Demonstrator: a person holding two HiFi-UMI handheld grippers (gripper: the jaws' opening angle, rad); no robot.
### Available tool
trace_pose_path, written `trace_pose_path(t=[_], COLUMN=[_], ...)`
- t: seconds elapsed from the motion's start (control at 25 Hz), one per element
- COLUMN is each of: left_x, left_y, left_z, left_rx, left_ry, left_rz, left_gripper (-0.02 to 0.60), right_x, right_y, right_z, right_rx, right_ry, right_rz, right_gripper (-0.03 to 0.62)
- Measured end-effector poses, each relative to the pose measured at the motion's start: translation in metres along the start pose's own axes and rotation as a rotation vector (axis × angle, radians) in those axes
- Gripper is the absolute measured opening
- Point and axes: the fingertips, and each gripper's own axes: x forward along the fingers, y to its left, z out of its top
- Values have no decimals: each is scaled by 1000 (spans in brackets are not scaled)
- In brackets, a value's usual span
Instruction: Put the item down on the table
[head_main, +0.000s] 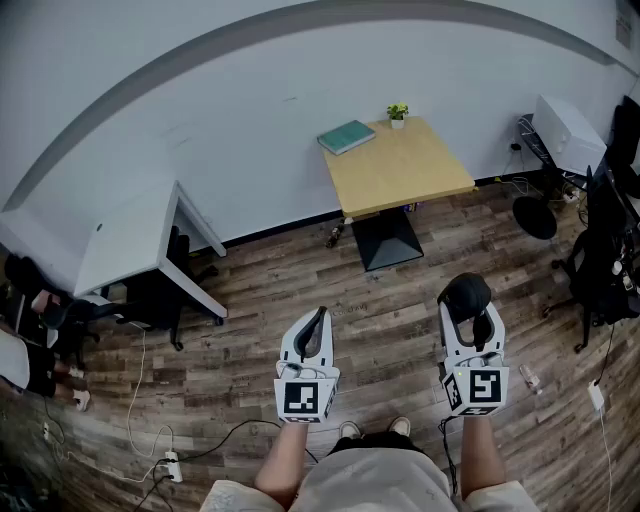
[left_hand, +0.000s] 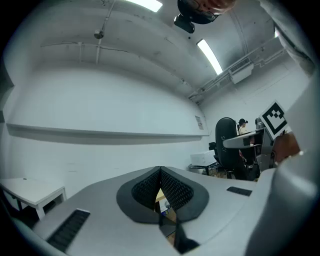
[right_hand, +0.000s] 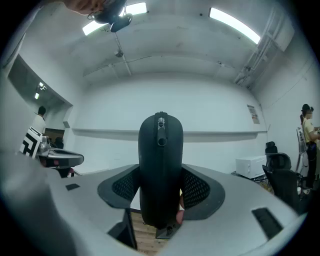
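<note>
Right claw (head_main: 470, 318) is pinching a black zip case (right_hand: 160, 165), which stands upright between the pads, out around 4 o'clock above the wood floor (head_main: 400, 300). Left claw (head_main: 316, 325) is pressed together, nothing in it. The wooden worktop (head_main: 410, 175) is well off at 1 o'clock.

A small wooden table (head_main: 405, 172) stands on the brown wood floor (head_main: 300, 290) by the wall (head_main: 250, 150). A green book (head_main: 347, 137) and a little potted plant (head_main: 397, 115) sit on its far side.
</note>
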Motion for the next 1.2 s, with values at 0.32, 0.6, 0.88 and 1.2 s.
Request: trace_pose_path(t=[0.32, 0.6, 0.88, 1.2], left_x=[23, 46, 71, 97], left_y=[-24, -61, -96, -117], left_z=[1, -2, -5, -8], left_rx=[-6, 6, 21, 21], left_ry=[10, 21, 37, 42], left_rz=[-14, -34, -39, -52], left_gripper=[8, 8, 8, 8], right_x=[6, 4, -1, 3], right_y=[-25, -59, -99, -128], right_z=[-11, -22, -33, -44], right_rx=[13, 39, 46, 66], right_ry=[21, 27, 38, 48], right_rz=[12, 13, 7, -7], right_gripper=[256, 258, 258, 258])
